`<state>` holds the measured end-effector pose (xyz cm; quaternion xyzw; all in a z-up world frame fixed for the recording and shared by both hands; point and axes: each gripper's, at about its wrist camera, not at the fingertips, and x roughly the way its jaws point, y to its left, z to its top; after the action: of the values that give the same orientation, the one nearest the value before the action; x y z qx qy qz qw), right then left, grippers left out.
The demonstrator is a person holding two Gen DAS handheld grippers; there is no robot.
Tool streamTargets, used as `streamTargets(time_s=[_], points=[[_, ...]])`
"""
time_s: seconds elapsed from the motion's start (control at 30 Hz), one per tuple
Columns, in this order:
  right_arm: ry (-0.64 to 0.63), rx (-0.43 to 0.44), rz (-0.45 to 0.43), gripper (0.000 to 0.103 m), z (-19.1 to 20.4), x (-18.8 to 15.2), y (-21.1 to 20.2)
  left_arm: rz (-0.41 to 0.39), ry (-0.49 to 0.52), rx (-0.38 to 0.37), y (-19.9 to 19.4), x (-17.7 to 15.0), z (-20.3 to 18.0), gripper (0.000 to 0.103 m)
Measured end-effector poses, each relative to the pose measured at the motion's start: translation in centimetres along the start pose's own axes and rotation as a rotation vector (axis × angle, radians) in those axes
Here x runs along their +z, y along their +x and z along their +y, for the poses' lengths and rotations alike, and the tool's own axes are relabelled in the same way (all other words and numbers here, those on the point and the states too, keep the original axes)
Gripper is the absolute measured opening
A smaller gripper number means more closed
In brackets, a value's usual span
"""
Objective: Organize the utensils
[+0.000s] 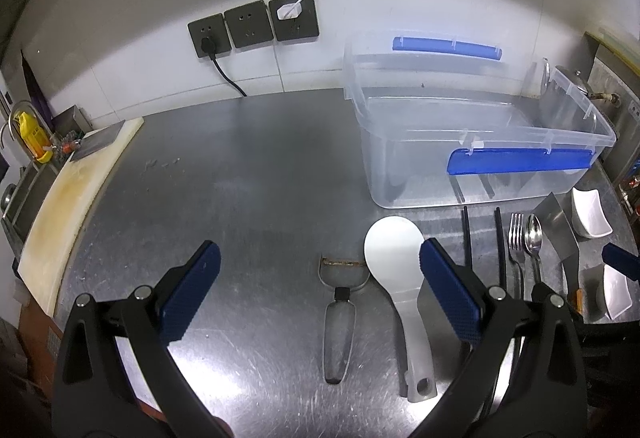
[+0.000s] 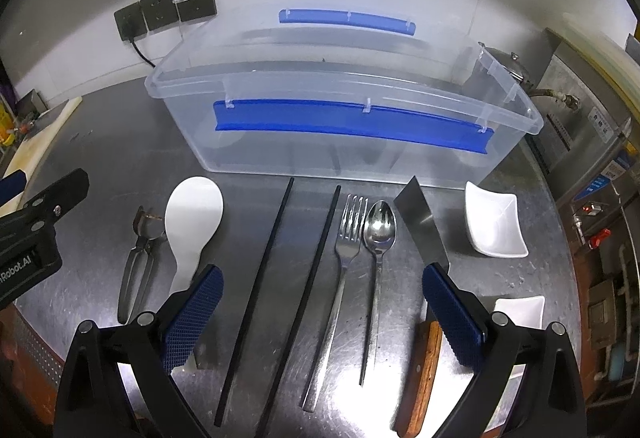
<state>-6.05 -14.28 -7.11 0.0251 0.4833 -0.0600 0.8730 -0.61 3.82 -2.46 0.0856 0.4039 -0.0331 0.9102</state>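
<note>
Left gripper [image 1: 320, 266]: jaws spread wide, empty, above the steel counter [image 1: 240, 165]. A peeler [image 1: 340, 318] lies between its fingers; a white rice paddle [image 1: 394, 258] lies just beside the right finger.

Right gripper [image 2: 322, 286]: jaws spread wide, empty. Between its fingers lie two black chopsticks [image 2: 276, 262], a fork [image 2: 346, 250] and a spoon [image 2: 379, 234], side by side. A wood-handled scraper [image 2: 424, 230] lies under the right finger. Two white dishes [image 2: 496, 222] sit further right. A clear storage bin [image 2: 340, 141] with blue latches stands behind the utensil row.
</note>
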Motion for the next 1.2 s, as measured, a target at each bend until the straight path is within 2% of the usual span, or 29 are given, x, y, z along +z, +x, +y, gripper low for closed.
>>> streamTargets(time_s=[0.13,0.4,0.53,0.7,0.9,1.03,1.1,1.2], points=[[0.016,0.034,0.01,0.099,0.1,-0.1,0.1,0.001,-0.015,-0.002,0.1,-0.1,0.5,0.096],[0.033,0.047,-0.001,0.099,0.1,0.0,0.0,-0.033,-0.022,0.043,0.0,0.4,1.6,0.096],[0.025,0.021,-0.008,0.099,0.5,0.1,-0.2,-0.037,-0.006,0.055,0.0,0.6,1.9,0.096],[0.037,0.047,-0.03,0.099,0.5,-0.1,-0.4,-0.027,-0.019,0.008,0.3,0.7,2.8,0.096],[-0.002,0.166,0.001,0.099,2.0,-0.4,0.3,-0.045,-0.035,-0.012,0.3,0.9,4.1,0.096],[-0.062,0.176,-0.006,0.098,4.1,-0.2,-0.1,-0.047,-0.061,-0.007,0.8,1.3,5.8,0.096],[-0.059,0.209,0.023,0.098,5.1,0.0,0.2,-0.054,-0.093,-0.021,0.9,1.4,7.1,0.096],[-0.05,0.302,0.108,0.098,7.0,-0.1,1.2,-0.051,-0.149,-0.054,1.2,1.6,9.0,0.096]])
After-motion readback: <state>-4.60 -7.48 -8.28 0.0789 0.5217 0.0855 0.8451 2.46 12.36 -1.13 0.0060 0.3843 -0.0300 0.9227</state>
